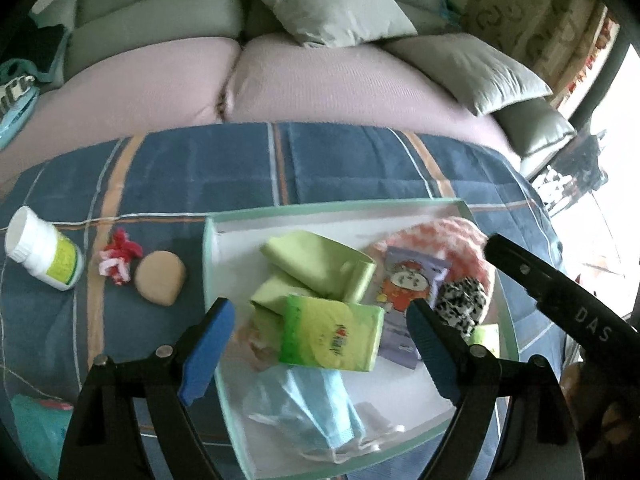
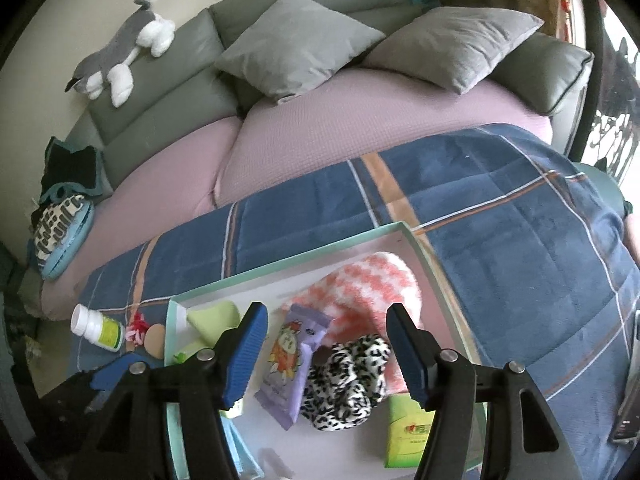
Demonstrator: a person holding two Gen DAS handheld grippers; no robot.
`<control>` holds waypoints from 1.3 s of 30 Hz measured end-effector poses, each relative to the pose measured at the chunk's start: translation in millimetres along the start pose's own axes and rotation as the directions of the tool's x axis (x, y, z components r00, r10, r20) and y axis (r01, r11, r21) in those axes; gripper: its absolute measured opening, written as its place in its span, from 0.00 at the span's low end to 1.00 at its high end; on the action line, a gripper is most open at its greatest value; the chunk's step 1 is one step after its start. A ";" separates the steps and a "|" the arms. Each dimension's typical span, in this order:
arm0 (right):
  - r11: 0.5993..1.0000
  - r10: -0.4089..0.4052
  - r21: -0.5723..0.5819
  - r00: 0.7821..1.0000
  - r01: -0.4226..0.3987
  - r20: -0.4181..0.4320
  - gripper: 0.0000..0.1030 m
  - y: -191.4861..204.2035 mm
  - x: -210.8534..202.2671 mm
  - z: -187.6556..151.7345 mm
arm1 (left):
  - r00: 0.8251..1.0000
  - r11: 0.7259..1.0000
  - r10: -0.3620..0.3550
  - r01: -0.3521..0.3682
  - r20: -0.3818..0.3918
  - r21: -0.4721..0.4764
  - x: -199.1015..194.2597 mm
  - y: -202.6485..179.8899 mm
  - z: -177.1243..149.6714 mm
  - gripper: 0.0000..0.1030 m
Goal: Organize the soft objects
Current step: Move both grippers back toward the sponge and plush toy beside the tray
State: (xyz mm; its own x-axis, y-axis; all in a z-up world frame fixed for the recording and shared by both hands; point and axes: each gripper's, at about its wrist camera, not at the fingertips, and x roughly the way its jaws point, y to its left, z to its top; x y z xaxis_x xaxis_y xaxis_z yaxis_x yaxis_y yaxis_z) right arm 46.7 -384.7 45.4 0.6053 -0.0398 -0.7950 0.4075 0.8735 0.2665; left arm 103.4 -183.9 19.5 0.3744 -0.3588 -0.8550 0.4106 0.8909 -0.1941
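Note:
A white tray with a pale green rim [image 1: 208, 264] lies on a blue plaid blanket [image 1: 200, 168]. In it are a folded green cloth [image 1: 320, 260], a green tissue pack [image 1: 332, 332], a purple snack packet [image 2: 286, 360], a pink-and-white fuzzy sock [image 2: 368, 280], a leopard scrunchie [image 2: 348, 380] and a blue face mask [image 1: 316, 408]. My left gripper [image 1: 320, 307] hangs open above the tissue pack without touching it. My right gripper [image 2: 326, 309] is open over the packet and scrunchie, holding nothing. Left of the tray lie a red-and-pink scrunchie [image 1: 118, 258] and a beige puff [image 1: 160, 278].
A white pill bottle [image 1: 42, 254] lies on the blanket at far left. Behind is a sofa with pink seat cushions [image 2: 360, 128], grey pillows [image 2: 296, 44] and a plush dog [image 2: 124, 44]. A dark flat object [image 2: 632, 384] sits at the blanket's right edge.

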 end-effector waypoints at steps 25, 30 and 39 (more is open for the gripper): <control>0.984 0.050 -0.166 0.997 -0.059 -0.053 0.72 75.8 21.6 -23.6 | 0.968 0.916 0.222 -0.165 0.120 -0.365 -45.4 149.9 -5.2 0.88; 0.962 0.064 -0.261 0.996 -0.077 -0.059 0.86 110.9 25.7 -38.2 | 0.960 0.900 0.239 -0.164 0.143 -0.404 -60.4 163.4 -9.4 0.94; 0.940 0.077 -0.328 0.995 -0.092 -0.058 1.00 141.9 31.1 -53.7 | 0.953 0.874 0.266 -0.175 0.146 -0.454 -70.0 180.9 -14.8 0.94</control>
State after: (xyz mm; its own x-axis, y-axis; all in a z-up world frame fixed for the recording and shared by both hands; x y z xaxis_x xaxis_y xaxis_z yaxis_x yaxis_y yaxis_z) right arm 86.6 -235.9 29.2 0.5944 0.0561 -0.8022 0.1027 0.9841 0.1449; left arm 139.2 6.5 37.2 0.5876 -0.1451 -0.7960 -0.0837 0.9676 -0.2382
